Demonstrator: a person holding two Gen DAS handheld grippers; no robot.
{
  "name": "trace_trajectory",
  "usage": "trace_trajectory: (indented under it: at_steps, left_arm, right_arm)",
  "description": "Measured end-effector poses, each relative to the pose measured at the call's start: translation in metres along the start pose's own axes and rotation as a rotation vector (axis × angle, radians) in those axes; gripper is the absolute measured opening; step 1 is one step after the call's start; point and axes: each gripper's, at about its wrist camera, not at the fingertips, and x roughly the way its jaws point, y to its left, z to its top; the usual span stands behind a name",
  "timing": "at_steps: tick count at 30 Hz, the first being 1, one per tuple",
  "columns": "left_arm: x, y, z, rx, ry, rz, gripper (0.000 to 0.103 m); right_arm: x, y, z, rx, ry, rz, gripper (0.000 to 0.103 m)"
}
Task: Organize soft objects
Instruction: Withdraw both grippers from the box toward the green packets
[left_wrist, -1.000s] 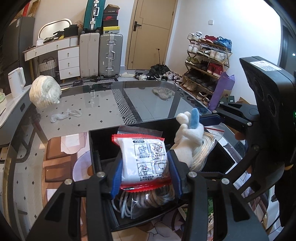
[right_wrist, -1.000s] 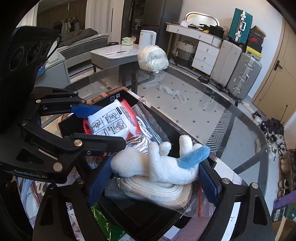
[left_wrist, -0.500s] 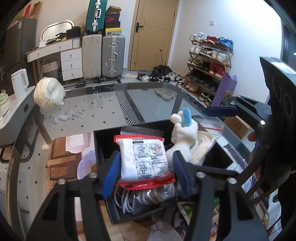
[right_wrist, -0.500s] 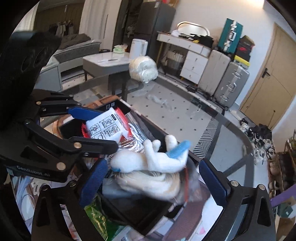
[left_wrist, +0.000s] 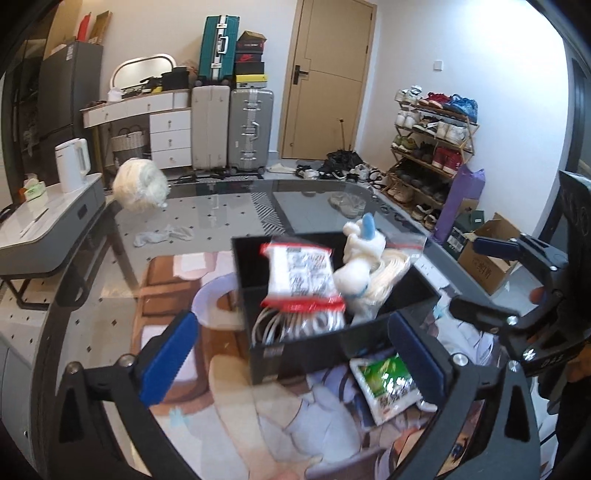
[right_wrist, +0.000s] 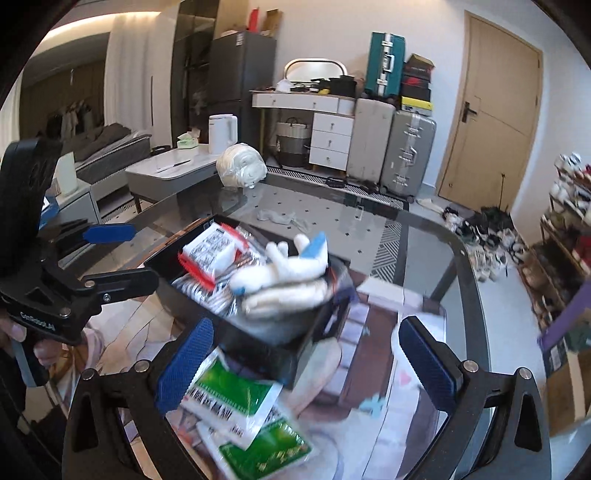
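A black box (left_wrist: 306, 350) stands on the glass table and holds a white packet with red edges (left_wrist: 299, 275), a white plush toy with a blue ear (left_wrist: 354, 273) and a bagged coil of white rope (left_wrist: 391, 269). My left gripper (left_wrist: 291, 354) hangs just in front of the box, its jaws opening wide with nothing pressed between them. My right gripper (right_wrist: 304, 362) is open beside the box (right_wrist: 258, 332), clear of the plush toy (right_wrist: 284, 269) and the packet (right_wrist: 210, 251). Green and white packets (right_wrist: 240, 413) lie on the mat below it.
A wrapped white bundle (left_wrist: 140, 184) and a crumpled white cloth (left_wrist: 162, 234) lie on the far part of the table. An illustrated mat (left_wrist: 295, 424) covers the near part. Suitcases, a dresser and a shoe rack stand behind.
The left gripper let go of the red-edged packet and the right one let go of the plush toy. Both spread wide and drew back from the box.
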Motion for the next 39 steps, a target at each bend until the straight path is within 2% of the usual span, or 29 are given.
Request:
trace_trajectory:
  at_steps: [6,14,18,28,39]
  left_arm:
    - [-0.017,0.003,-0.025,-0.024,-0.011,0.016,0.103]
    - [-0.026,0.002,-0.044,-0.026,-0.021,0.040,0.103]
    - [-0.018,-0.003,-0.052,-0.020,0.002,0.051,0.103]
    - [-0.007,-0.008,-0.064,-0.016,0.024,0.009,0.103]
    - [-0.004,-0.007,-0.066,-0.021,0.034,-0.006,0.103]
  right_arm:
    - [-0.016,0.006,-0.026,0.039,0.008,0.012,0.102]
    - [-0.007,0.017,-0.052,0.041,0.087,0.045,0.102]
    - [-0.002,0.024,-0.060,0.012,0.106,0.066,0.102]
    - [0.014,0.027,-0.078,0.006,0.182,0.131,0.102]
    - [0.029,0.024,-0.086,0.023,0.239,0.135,0.102]
